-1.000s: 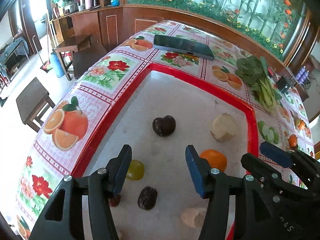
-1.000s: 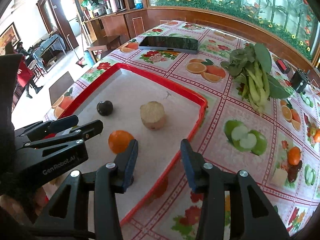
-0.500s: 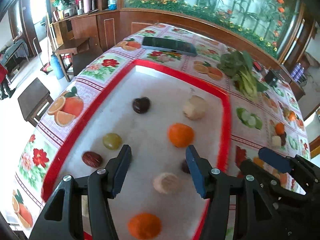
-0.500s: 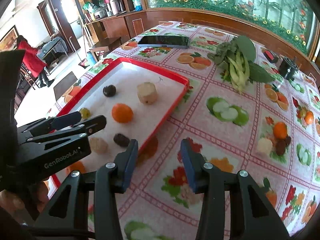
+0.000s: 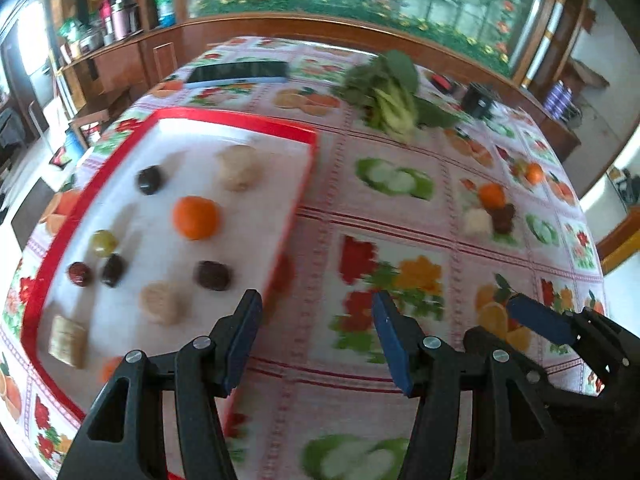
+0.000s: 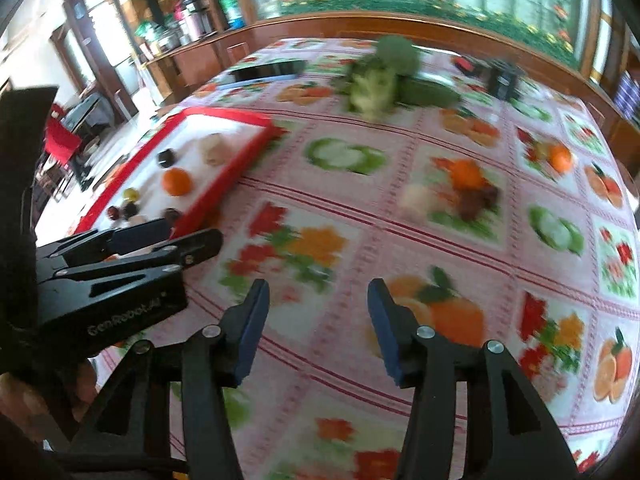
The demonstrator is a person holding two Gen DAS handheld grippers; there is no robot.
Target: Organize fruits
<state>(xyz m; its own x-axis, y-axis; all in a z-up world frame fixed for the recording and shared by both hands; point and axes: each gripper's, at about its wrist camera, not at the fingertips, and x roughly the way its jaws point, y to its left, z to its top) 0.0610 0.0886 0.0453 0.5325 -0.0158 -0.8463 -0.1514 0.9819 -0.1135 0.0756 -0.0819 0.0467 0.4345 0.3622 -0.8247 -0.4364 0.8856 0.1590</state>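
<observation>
1. Fruits lie spread on the white bed of the red tray (image 5: 234, 118), at the table's left end. Orange (image 5: 196, 217) near the middle; pale cut chunk (image 5: 239, 167) and dark round fruit (image 5: 149, 179) beyond it; small green fruit (image 5: 104, 243), reddish one (image 5: 79, 273) and two dark ones toward the left rim; more pale pieces at the near end. All apart from one another, none grouped.
2. Left gripper (image 5: 316, 332): jaws wide, nothing between them, hanging over the flowered tablecloth (image 5: 400, 216) just right of the tray edge.
3. Right gripper (image 6: 318, 320): jaws wide, empty, over the cloth and well apart from the tray (image 6: 224, 114).
4. Change: a second ago both grippers were low over the tray, close to the orange. Both views have since pulled up and swung right; the tray has slid to the left of each frame. Heavy blur says the motion is ongoing.
5. Fruit positions match the half-second-old frame; nothing picked up.
6. Reading: this looks like a retreat or a reposition, not a grasp. Sorting not yet begun, as far as the layout shows.
7. Beyond: leafy greens (image 5: 390, 94) and a dark phone (image 5: 238, 73) at the far end, untouched.
</observation>
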